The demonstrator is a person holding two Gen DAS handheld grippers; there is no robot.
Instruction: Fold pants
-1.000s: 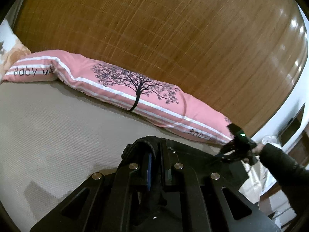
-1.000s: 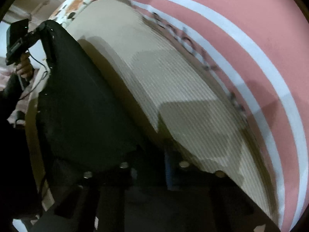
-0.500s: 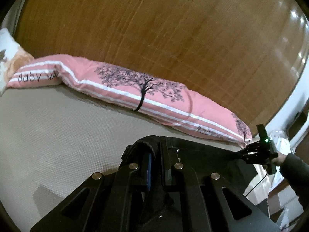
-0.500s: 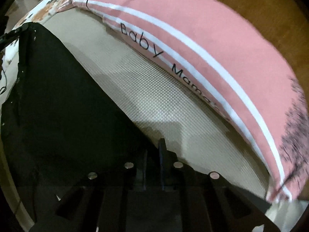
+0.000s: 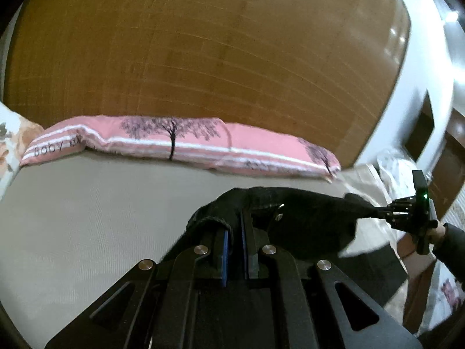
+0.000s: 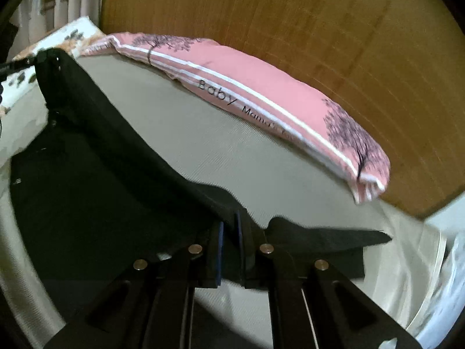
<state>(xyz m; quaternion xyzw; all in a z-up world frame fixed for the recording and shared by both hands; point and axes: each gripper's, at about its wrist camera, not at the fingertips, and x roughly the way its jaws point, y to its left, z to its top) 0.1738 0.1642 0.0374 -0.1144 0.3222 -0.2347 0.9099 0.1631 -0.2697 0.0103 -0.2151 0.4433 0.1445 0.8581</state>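
Black pants [image 5: 308, 218] hang stretched in the air between my two grippers above a beige bed. My left gripper [image 5: 237, 226] is shut on one bunched corner of the pants. My right gripper [image 6: 231, 232] is shut on the other corner; in the left wrist view it [image 5: 389, 213] shows at the far right, pinching the cloth. In the right wrist view the pants [image 6: 96, 163] spread as a dark sheet running to the upper left, where the left gripper holds the far corner at the frame edge.
A long pink pillow [image 5: 180, 142] with a tree print lies along the wooden headboard [image 5: 203, 43]. The beige mattress [image 5: 87, 209] spreads below. A floral pillow [image 6: 66, 33] is at the left. A white wall and dark furniture stand beyond the bed's right side.
Both grippers have risen and tilted up, lifting the pants off the bed. The pants are drawn out between them and the headboard fills more of both views.
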